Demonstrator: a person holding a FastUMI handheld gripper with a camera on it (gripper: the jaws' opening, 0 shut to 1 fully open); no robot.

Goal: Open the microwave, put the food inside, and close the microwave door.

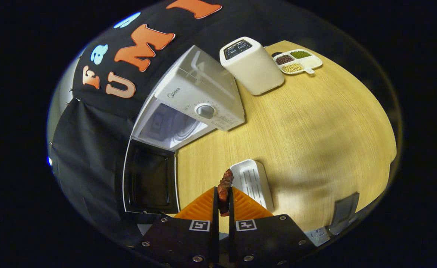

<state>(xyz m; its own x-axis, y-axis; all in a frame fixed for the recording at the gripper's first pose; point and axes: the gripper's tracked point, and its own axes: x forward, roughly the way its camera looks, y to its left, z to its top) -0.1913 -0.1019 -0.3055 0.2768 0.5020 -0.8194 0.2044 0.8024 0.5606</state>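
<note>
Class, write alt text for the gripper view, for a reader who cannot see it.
The tongs are shut on a browned skewer of food, held above a wooden table. Ahead, a white microwave stands with its door swung open; a white tray lies just beyond the tongs, and a toaster and a divided dish of beans sit farther back.

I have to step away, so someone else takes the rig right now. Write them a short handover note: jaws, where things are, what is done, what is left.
Gripper: jaws shut on the meat skewer, held above the table.
Microwave: door swung fully open, cavity looks free.
White tray lies just beyond the jaws, with nothing on it.
Done: door opened, food picked up.
Left: carry the skewer into the cavity, release, withdraw, close the door.
</note>
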